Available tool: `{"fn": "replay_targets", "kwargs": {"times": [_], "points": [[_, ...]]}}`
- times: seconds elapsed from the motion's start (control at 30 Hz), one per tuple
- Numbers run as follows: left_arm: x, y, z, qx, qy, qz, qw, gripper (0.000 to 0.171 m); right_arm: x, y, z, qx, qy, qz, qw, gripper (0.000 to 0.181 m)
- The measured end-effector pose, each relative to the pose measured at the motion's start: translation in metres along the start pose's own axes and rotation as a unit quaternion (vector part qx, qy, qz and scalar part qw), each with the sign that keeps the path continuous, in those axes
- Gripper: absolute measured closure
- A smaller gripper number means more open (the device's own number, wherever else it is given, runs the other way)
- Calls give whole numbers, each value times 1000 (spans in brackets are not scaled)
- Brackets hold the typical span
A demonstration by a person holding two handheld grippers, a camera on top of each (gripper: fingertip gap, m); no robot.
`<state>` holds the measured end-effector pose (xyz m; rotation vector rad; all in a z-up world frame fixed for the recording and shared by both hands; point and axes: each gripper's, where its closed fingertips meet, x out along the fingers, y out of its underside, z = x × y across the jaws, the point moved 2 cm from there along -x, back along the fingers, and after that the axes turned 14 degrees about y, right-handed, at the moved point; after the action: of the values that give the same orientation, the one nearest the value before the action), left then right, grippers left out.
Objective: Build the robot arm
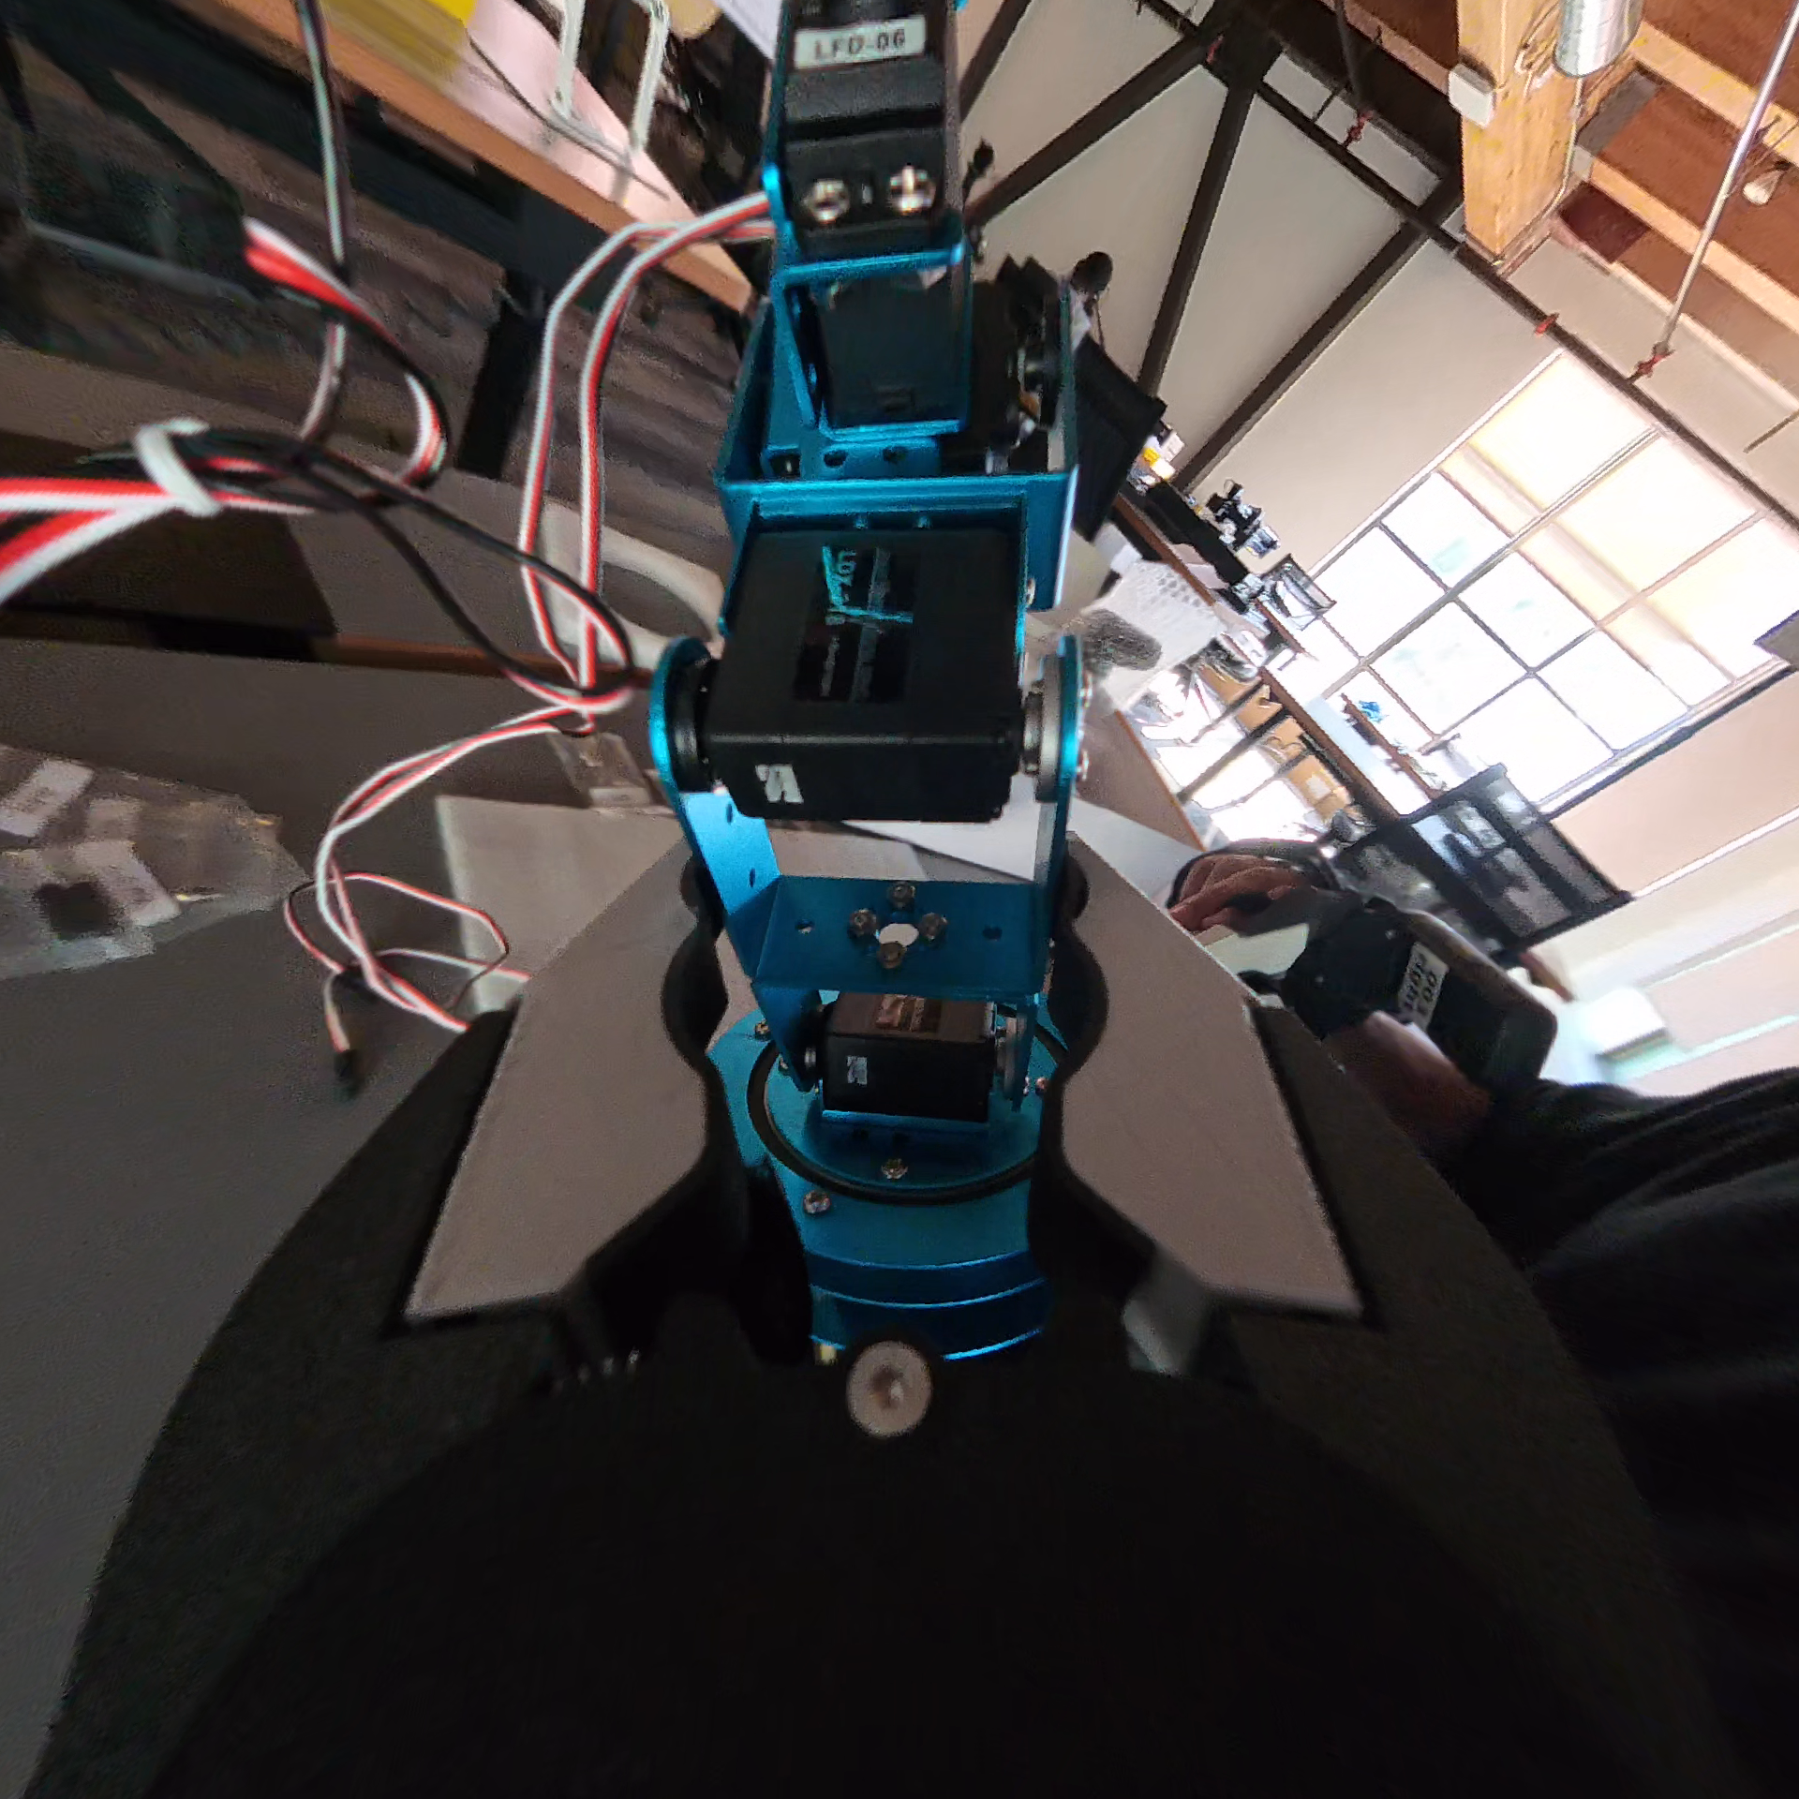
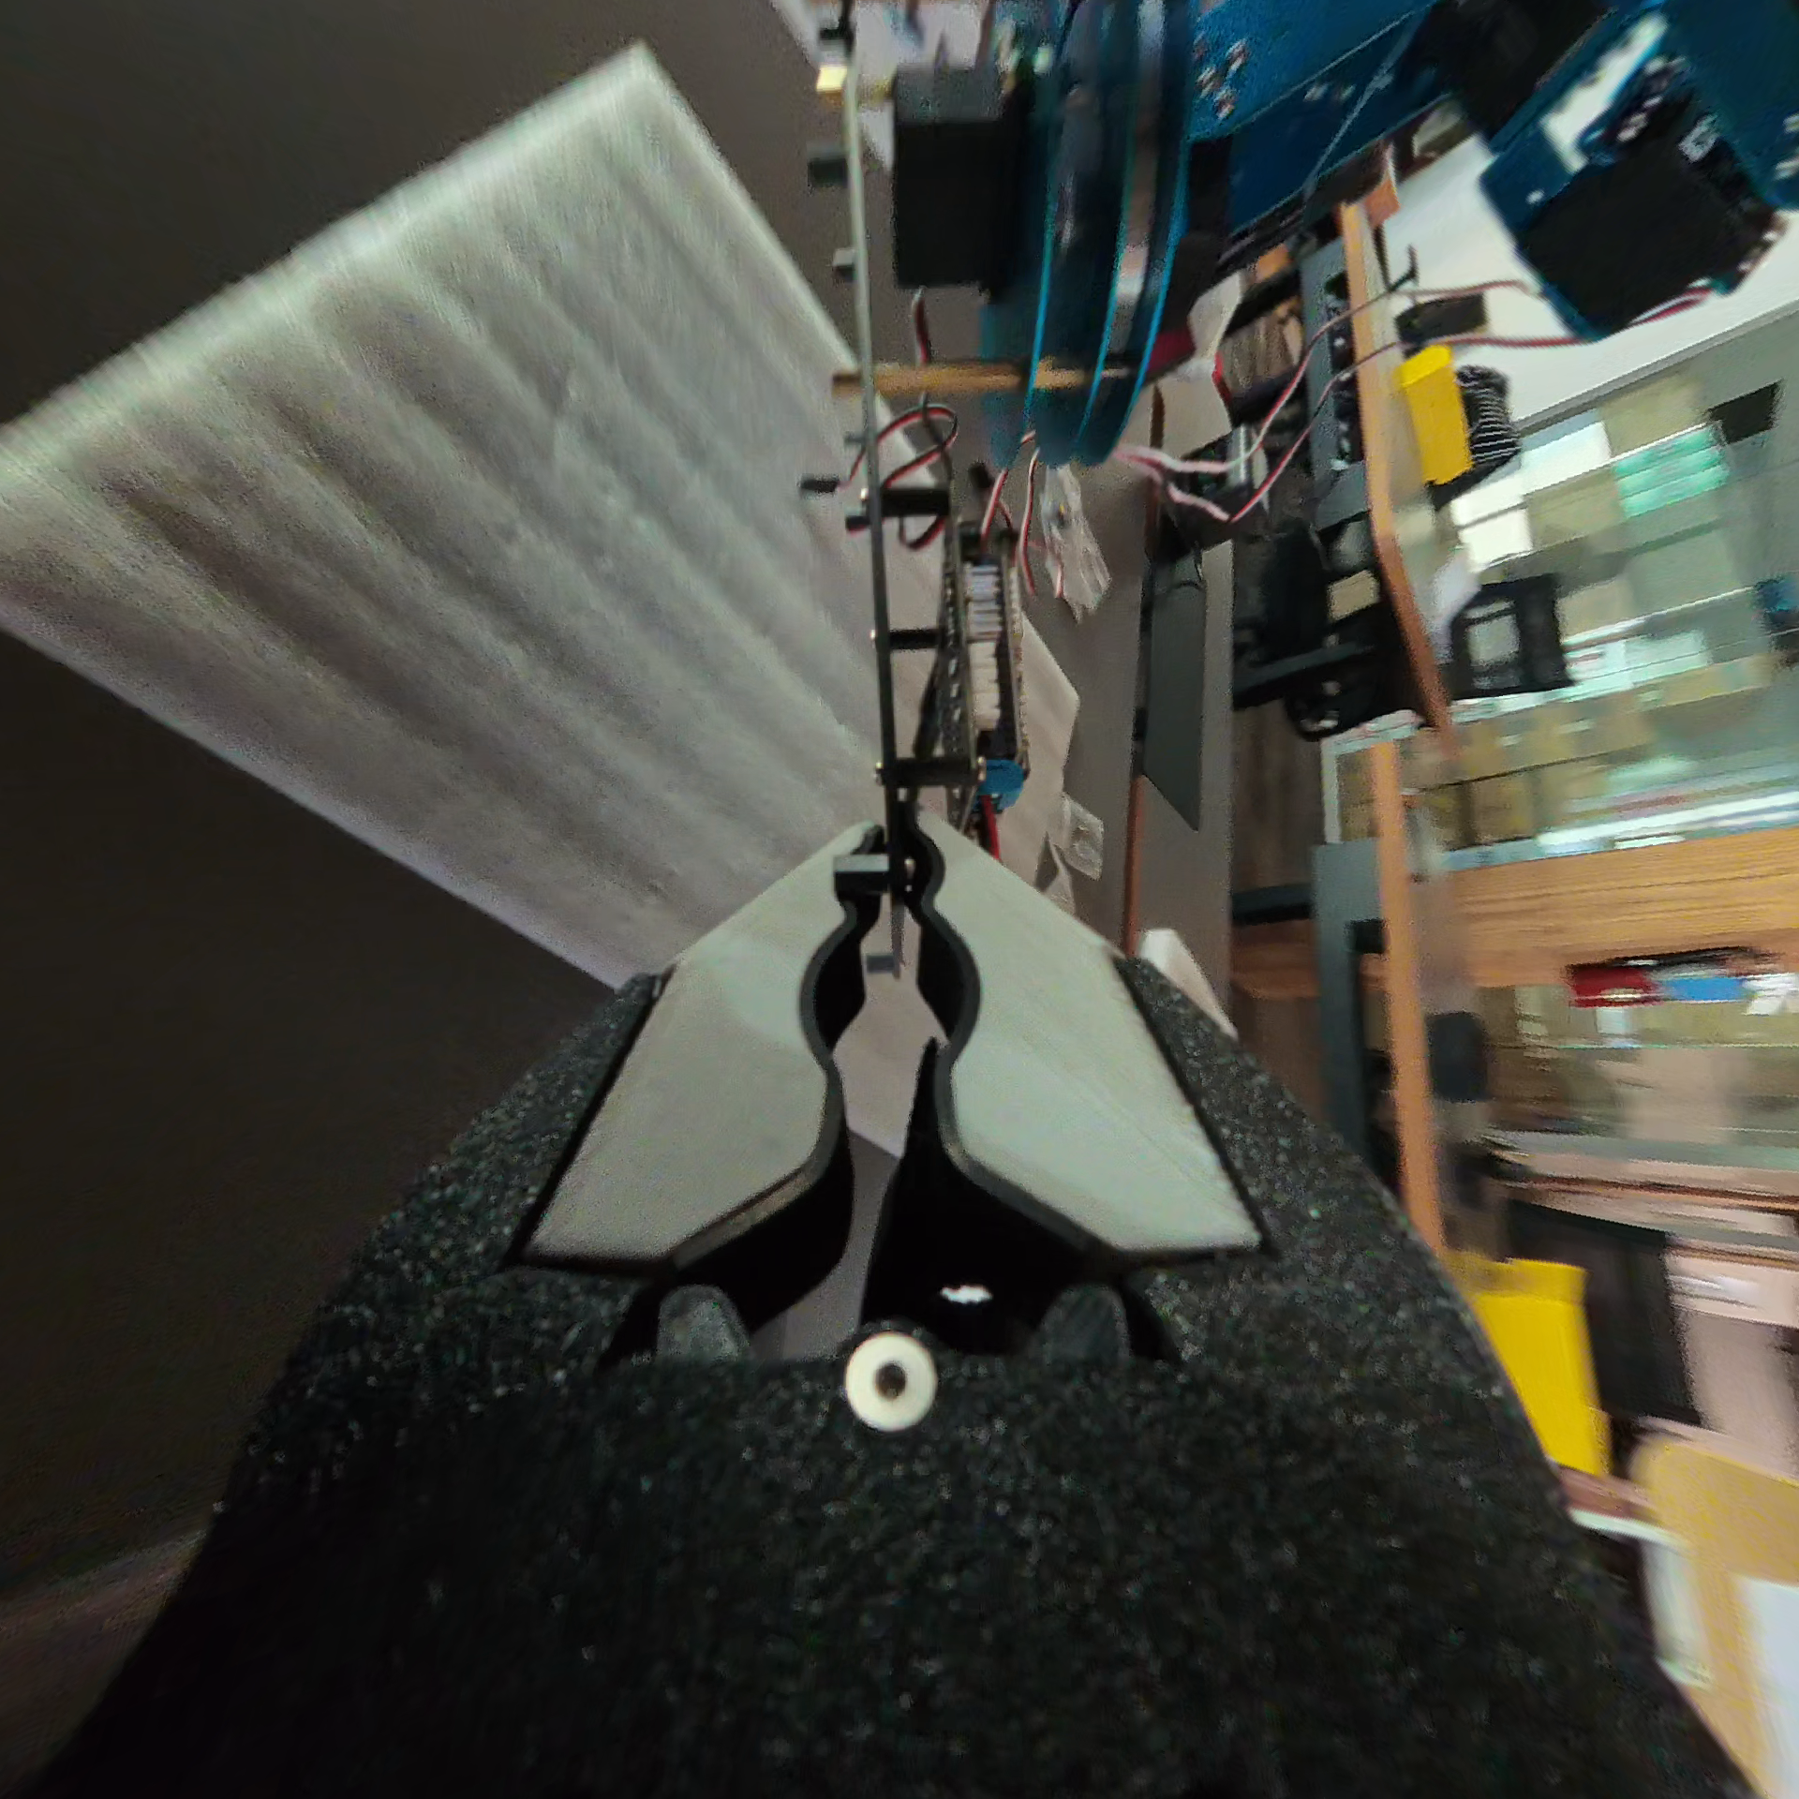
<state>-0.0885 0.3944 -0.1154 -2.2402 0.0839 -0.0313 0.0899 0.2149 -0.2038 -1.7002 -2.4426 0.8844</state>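
Note:
A small blue metal robot arm (image 1: pixel 881 545) with black servo blocks stands up between my left gripper's fingers. My left gripper (image 1: pixel 886 881) is shut on its lower blue bracket (image 1: pixel 808 939), just above the round blue base (image 1: pixel 915 1236). My right gripper (image 2: pixel 900 857) is shut on the edge of a thin black plate (image 2: pixel 881 604) that runs away from its fingertips. The blue arm's disc and servos (image 2: pixel 1100 243) sit on that plate's far end. The right gripper, with a hand on it, also shows in the left wrist view (image 1: pixel 1412 983).
Loose red, white and black servo wires (image 1: pixel 545 545) hang left of the arm. A white ribbed sheet (image 2: pixel 438 487) lies on the dark table (image 1: pixel 195 1119). Wooden shelves (image 2: pixel 1392 584) with boxes and a yellow bin (image 2: pixel 1538 1363) stand to the right. Some 25 cm of space lies between my two pairs of fingers.

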Motion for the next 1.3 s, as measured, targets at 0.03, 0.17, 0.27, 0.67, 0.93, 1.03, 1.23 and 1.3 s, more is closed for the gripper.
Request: {"fn": "replay_targets", "kwargs": {"times": [0.03, 0.17, 0.27, 0.67, 0.93, 1.03, 1.23, 1.3], "points": [[-3, 3, 3, 15, -5, -5, 1000, 107, 8, 6, 7, -37, 11, 8, 999, 179], [-11, 18, -5, 67, 0, -13, 998, 107, 11, 6, 28, -77, 43, 7, 996, 178], [-11, 34, -21, 109, 4, 3, 994, 107, 3, 12, 48, -50, 14, 41, 998, 170], [-23, 74, -58, 201, 18, 2, 979, 105, -25, 18, 89, 5, -79, 114, 990, 146], [-30, 97, -71, 251, 21, -6, 968, 103, -40, 6, 36, 394, -125, 74, 907, 124], [-32, 98, -71, 243, 11, -20, 970, 102, -28, 1, 23, 521, -158, 44, 838, 132], [-42, 100, -73, 206, 4, -61, 977, 102, 0, 11, 18, 572, -147, 24, 807, 147], [-47, 105, -70, 189, -10, -69, 980, 101, 12, 13, 27, 548, -163, 52, 819, 147]]}}
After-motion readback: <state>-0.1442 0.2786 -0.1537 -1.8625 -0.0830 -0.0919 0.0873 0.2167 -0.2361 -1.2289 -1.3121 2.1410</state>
